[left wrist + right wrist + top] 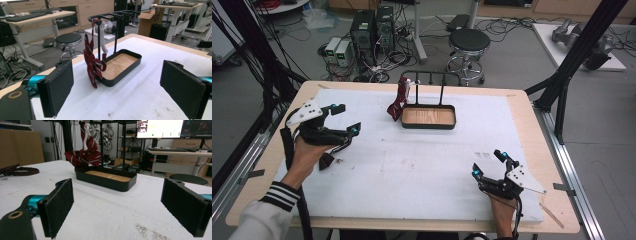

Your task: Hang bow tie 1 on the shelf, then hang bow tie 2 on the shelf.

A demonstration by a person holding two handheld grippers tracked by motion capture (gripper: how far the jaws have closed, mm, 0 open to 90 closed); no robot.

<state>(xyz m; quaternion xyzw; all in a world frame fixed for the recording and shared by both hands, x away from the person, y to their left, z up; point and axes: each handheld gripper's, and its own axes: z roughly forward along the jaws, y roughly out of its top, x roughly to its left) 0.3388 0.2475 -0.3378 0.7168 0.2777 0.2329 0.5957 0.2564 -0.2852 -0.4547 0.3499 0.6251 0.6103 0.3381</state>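
Left gripper view: empty jaws spread wide, aimed at the striped tie on the rack.
Left gripper (343, 119) and right gripper (488, 163) both stand released, well apart over the white mat (422, 165). The red tie (93, 62) hangs from the black rack (113, 15), draping beside the tray (130, 65). Best approach: pinch the hanging cloth low, lift clear of the rail.

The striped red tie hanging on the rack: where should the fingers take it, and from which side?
Probably the lower folds of the striped red tie, which hang free outside the tray at its left end. Come in with the left gripper from the open table side; the rack posts crowd the upper part.
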